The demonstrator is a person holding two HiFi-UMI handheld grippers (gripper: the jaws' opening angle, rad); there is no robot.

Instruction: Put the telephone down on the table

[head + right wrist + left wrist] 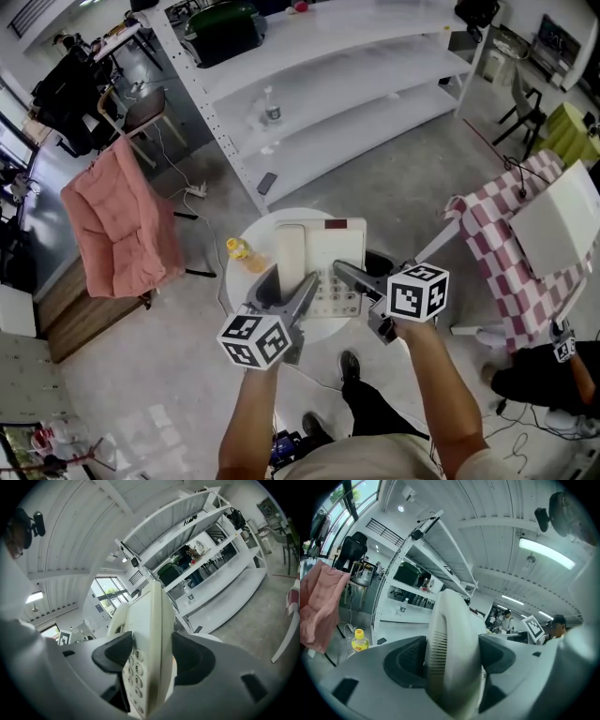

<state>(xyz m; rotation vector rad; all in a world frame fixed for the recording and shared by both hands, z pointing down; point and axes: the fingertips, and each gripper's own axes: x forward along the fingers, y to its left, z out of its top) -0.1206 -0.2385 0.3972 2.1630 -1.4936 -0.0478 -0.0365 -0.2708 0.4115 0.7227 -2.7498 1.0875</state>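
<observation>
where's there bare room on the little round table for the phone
Bare white shows on the round table between the yellow bottle and the telephone, and along its near rim. The left edge by the bottle is crowded.

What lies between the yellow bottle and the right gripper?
The telephone, its handset nearest the yellow bottle; the right gripper grips its other side. The head view shows this.
</observation>
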